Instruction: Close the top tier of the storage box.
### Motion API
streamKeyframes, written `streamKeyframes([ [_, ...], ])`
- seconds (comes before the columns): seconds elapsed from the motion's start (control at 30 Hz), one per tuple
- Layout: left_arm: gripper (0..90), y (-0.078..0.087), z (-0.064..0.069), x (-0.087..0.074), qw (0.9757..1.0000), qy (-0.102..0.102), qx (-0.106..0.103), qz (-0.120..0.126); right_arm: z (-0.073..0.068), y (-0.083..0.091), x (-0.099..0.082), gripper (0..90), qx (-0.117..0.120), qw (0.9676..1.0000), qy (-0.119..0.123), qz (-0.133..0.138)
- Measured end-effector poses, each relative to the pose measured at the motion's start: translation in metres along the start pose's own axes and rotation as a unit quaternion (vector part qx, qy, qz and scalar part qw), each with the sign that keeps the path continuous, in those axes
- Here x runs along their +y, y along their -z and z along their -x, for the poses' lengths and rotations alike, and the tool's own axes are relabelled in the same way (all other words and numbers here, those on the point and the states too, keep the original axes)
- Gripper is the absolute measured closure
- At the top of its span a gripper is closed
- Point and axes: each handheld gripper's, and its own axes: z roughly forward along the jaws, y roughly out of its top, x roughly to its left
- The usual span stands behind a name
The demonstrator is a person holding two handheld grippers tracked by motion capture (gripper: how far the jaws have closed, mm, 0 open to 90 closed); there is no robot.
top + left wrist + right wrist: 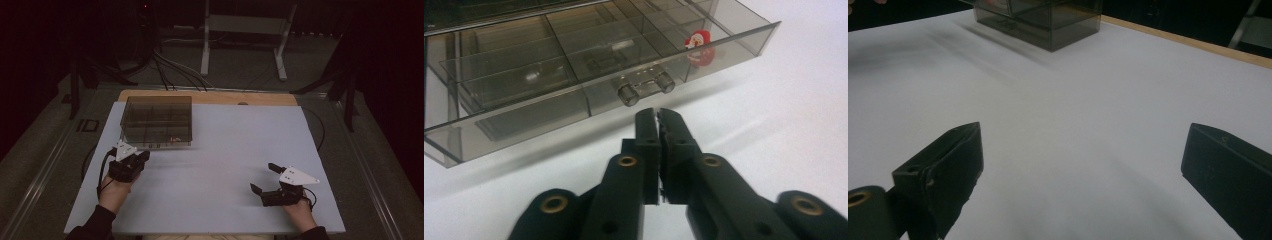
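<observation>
A smoky see-through drawer box stands at the far left of the white table top. In the left gripper view its drawer has several compartments. A small red-and-white Santa figure sits in the right one, and a clear handle sticks out of the drawer front. My left gripper is shut with nothing between its jaws, and its tips are just short of that handle. My right gripper rests wide open on the near right of the table, over bare surface.
A wooden strip edges the table's far side. Beyond it, on the floor, are a pale metal stand and dark cables. In the right gripper view the box is far off at the top.
</observation>
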Motion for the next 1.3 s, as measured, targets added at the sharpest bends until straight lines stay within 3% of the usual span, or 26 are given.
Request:
streamKeyframes([
  [0.2, 89.4, 0.001, 0.001, 0.001, 0.9999, -0.012, -0.005, 0.000, 0.000, 0.000, 0.000, 3.1, 0.000, 1.0000, 0.000, 0.000],
  [0.83, 89.5, -0.001, -0.006, 0.008, 0.9999, -0.006, 0.001, 0.016, 0.000, 0.000, 0.000, 3.1, 0.000, 1.0000, 0.000, 0.000],
  [1.3, 89.5, -0.013, -0.011, 0.007, 0.9998, -0.015, 0.015, 0.001, 0.000, 0.000, 0.000, 3.1, 0.001, 1.0000, -0.001, 0.000],
])
